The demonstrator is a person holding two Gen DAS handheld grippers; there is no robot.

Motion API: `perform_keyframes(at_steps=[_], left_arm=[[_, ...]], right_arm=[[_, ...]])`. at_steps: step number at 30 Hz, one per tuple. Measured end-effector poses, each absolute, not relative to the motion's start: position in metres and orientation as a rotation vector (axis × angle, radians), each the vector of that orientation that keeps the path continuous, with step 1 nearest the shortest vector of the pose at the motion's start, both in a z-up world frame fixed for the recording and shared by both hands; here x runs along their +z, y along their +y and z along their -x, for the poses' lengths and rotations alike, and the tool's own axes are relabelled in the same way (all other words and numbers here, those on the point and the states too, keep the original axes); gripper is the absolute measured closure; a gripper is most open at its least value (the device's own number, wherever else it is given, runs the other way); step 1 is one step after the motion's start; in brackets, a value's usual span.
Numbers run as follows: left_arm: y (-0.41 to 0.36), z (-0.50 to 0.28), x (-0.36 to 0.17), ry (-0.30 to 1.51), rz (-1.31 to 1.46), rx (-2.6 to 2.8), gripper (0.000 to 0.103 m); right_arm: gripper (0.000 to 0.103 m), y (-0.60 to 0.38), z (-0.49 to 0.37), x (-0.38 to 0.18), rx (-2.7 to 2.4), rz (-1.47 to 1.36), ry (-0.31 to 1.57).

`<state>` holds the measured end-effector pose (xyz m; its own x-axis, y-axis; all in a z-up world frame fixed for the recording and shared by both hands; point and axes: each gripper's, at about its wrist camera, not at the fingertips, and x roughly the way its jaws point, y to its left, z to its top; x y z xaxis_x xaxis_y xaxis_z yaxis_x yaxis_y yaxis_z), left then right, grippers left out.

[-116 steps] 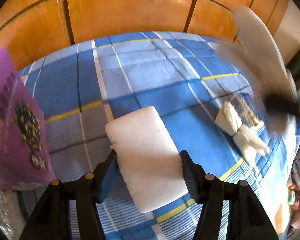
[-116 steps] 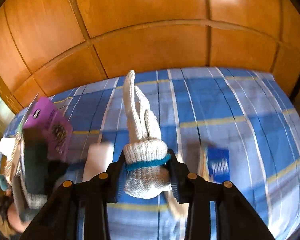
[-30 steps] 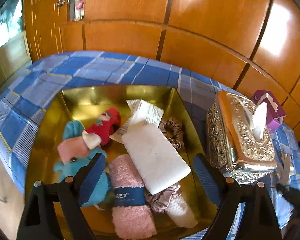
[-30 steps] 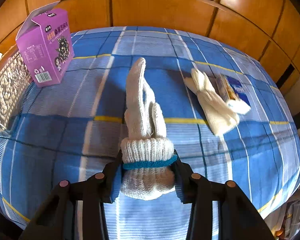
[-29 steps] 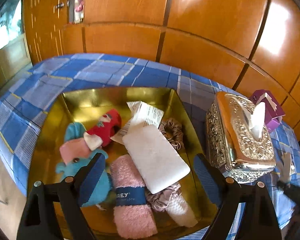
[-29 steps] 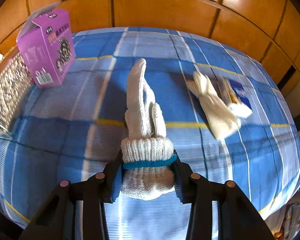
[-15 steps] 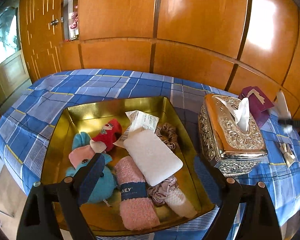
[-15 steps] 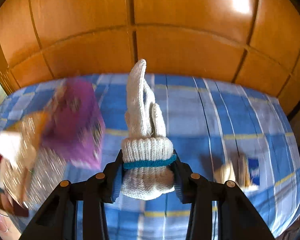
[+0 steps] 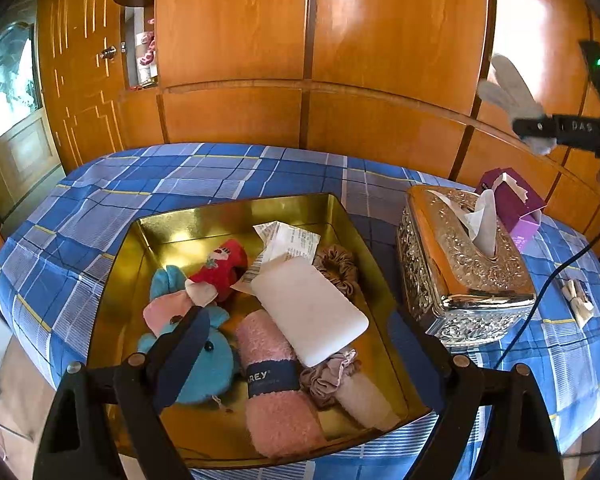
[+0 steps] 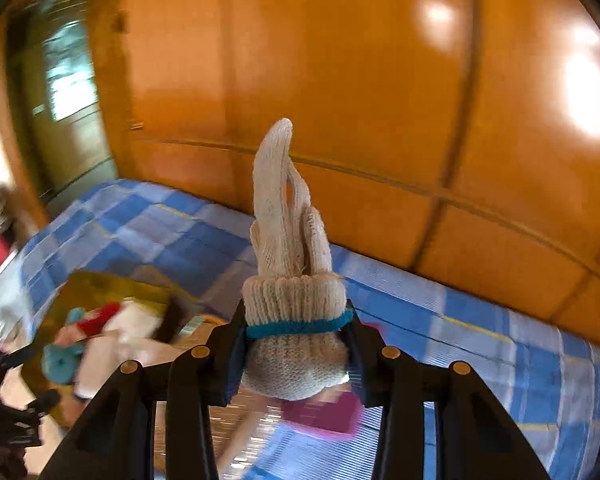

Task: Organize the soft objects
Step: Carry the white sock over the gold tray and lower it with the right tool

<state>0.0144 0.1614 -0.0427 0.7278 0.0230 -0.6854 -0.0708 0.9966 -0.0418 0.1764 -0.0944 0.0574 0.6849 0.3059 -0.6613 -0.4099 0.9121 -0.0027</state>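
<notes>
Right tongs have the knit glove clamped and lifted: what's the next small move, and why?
Probably carry the knit glove across and down over the gold tray, then release. The right tongs grip its cuff in the air, the other soft things already lie in that tray, and bare floor shows at the tray's far end. The left tongs stand open and empty above it.

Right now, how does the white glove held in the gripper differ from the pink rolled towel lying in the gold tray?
The white glove is knitted, with a blue band at the cuff; the pink towel is fluffy, with a dark label around it. The glove is up in the air, clamped in the right gripper; the towel lies in the gold tray among other soft things. Both are soft fabric.
</notes>
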Motion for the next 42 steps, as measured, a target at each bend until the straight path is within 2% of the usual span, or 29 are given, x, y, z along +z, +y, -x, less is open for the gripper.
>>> perform_keyframes(at_steps=[6,14,26,33,39,42], left_arm=[[0.168,-0.012,-0.045,0.754,0.073,0.070,0.012],[0.182,-0.007,-0.047,0.743,0.092,0.125,0.012],[0.262,0.011,-0.039,0.682,0.204,0.366,0.012],[0.262,0.011,-0.043,0.684,0.205,0.355,0.012],[0.254,0.007,-0.047,0.698,0.196,0.340,0.012],[0.253,0.007,-0.049,0.702,0.196,0.337,0.012]], right_arm=[[0.061,-0.044,-0.145,0.049,0.555,0.222,0.754],[0.061,-0.008,-0.108,0.023,0.655,0.156,0.845],[0.061,0.073,-0.078,-0.023,0.763,0.154,0.938],[0.057,0.103,-0.084,-0.061,0.709,0.216,0.975],[0.054,0.096,-0.078,-0.061,0.691,0.241,0.936],[0.042,0.089,-0.073,-0.054,0.689,0.238,0.907]])
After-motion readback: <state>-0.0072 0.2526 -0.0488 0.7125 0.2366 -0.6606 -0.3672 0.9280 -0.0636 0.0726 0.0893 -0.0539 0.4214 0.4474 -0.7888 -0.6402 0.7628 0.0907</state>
